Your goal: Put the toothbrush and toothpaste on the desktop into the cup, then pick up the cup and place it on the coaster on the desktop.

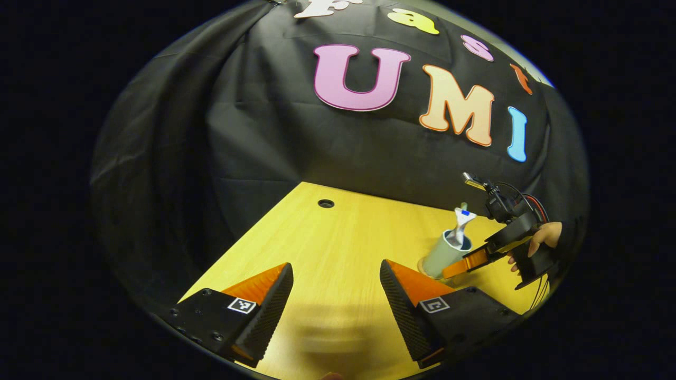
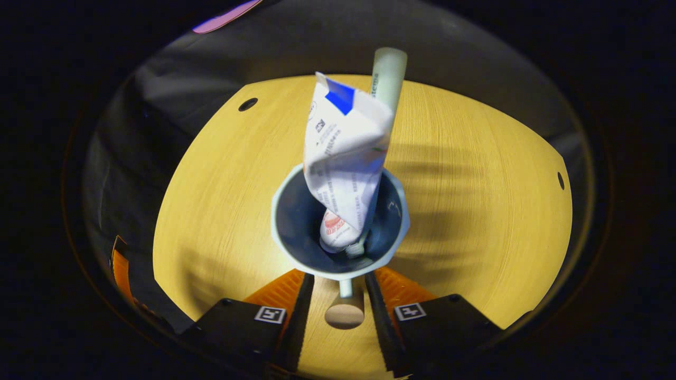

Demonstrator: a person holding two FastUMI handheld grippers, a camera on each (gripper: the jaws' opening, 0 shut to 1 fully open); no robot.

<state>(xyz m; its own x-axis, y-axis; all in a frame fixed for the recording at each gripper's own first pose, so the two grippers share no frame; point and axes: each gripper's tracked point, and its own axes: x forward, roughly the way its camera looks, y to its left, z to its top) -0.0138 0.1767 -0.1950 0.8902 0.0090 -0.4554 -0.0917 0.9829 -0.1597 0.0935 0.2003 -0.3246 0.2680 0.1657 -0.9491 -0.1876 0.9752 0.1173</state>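
You are gripping the cup [image 2: 338, 221] in your right claw [image 2: 340, 295], toothpaste [image 2: 343, 163] and toothbrush [image 2: 388, 74] already inside, your left claw [image 1: 335, 301] hanging wide and empty over the table [image 1: 338, 237]; next, carrying it upright onto the coaster [image 2: 344, 312].

My left gripper view is sitting low over the yellow wooden desktop [image 1: 338, 237], looking across it toward the black cloth wall [image 1: 264, 132], with the pale grey cup [image 1: 442, 256] well off to its right. My right gripper view is hanging right above that same cup [image 2: 296, 232], peering steeply down inside. Both are sharing the cup and desktop [image 2: 475, 211].
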